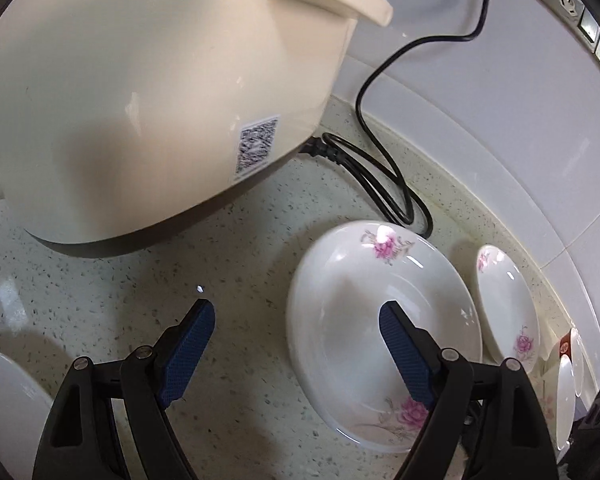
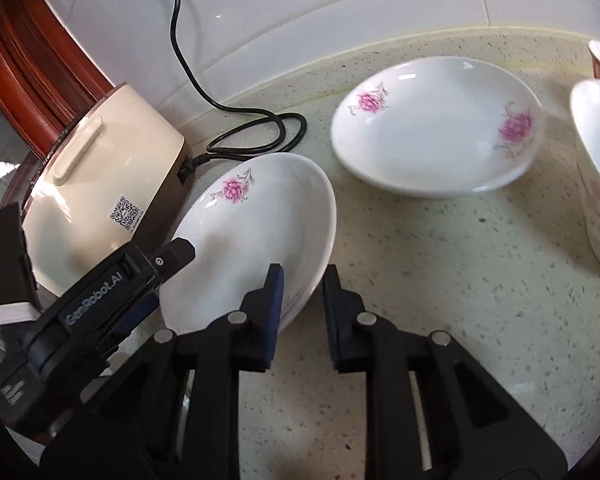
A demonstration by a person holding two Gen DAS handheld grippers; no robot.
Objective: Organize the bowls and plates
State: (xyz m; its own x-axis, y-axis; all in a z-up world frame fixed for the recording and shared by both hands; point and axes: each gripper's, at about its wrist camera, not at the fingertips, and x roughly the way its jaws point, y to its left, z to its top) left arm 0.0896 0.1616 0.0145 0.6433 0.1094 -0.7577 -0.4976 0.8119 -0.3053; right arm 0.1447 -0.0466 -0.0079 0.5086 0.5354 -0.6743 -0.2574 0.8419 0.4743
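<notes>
- The counter [image 2: 440,280] carries everything: speckled stone running back to a tiled wall.
- A cream cooker [image 1: 140,100] hogs the back left of the counter. Its lid is on, so I can't tell what's in it.
- Near plate [image 2: 252,236], with pink flowers, is just in front of the cooker and empty. It looks tipped up on one side. My right gripper [image 2: 302,276] is pinched nearly closed on its near rim, one pad inside the dish and one outside. I'd guess that's to lift it for stacking.
- Second plate [image 2: 440,136], same pattern, lies flat nearer the counter's back edge. It's clear of the first and also empty, so probably the stack target.
- Two bowls [image 2: 596,152] sit at the right edge of the counter, one behind the other. What I can see of the insides looks empty.
- My left gripper [image 1: 296,312] is spread wide and has hold of nothing. One finger hangs over the near plate, the other over bare counter, so I reckon it's ready to steady the far rim.
- The black cord [image 2: 252,140] loops behind the near plate, worth keeping clear of.
</notes>
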